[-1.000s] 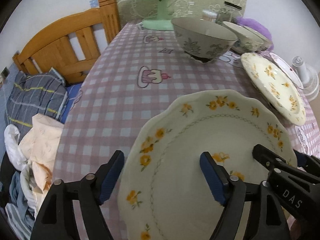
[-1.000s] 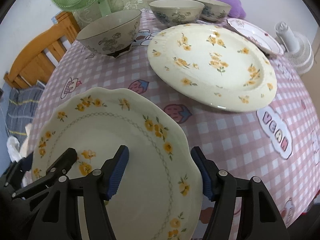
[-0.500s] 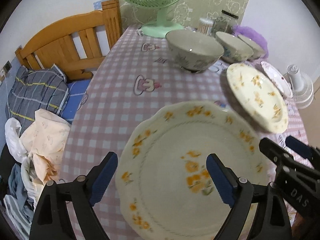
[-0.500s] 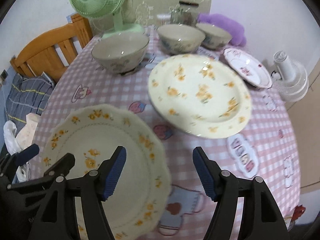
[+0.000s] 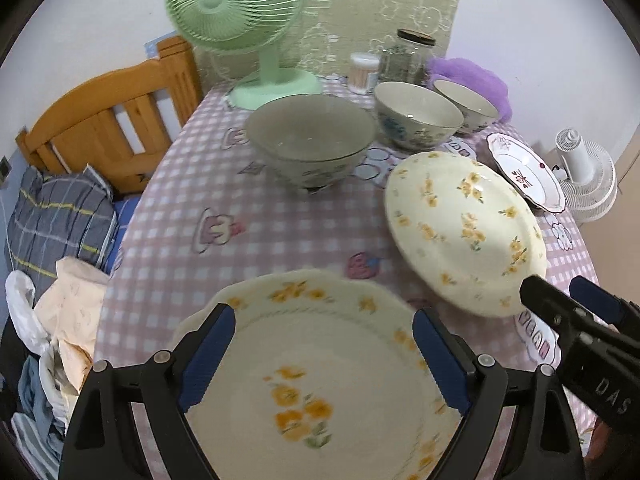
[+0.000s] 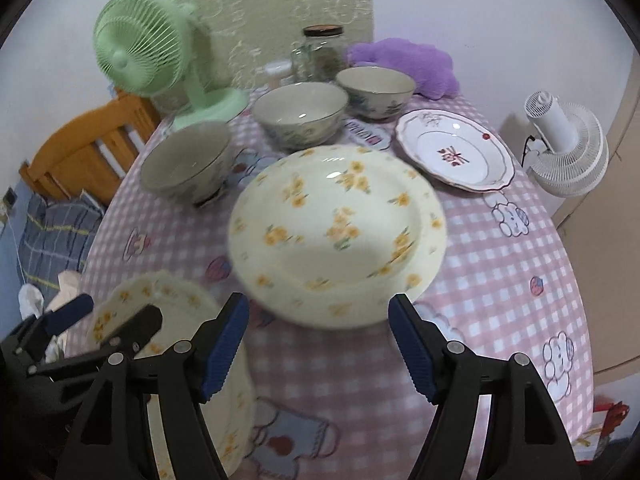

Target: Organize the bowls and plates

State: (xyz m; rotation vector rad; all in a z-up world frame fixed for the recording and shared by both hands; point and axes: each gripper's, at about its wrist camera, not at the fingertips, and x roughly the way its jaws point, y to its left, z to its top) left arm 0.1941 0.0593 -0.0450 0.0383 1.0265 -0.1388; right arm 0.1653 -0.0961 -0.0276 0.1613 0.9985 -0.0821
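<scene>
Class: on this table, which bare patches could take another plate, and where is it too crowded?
Bare tablecloth lies right of the yellow-flowered plate, below the red-patterned plate. Another patch sits left of the large bowl. The far end around the green fan, bowls and jar is crowded.

Three plates (image 6: 338, 236) — three bowls (image 6: 300, 114) — two fans (image 6: 148, 62), one jar (image 6: 323, 54)

Three bowls (image 6: 300, 114) behind the plates (image 6: 336, 232); fan (image 6: 160, 60) far left.

Pink gingham tablecloth (image 5: 280, 216), cream plate (image 6: 336, 232) (yellow flowers)
</scene>
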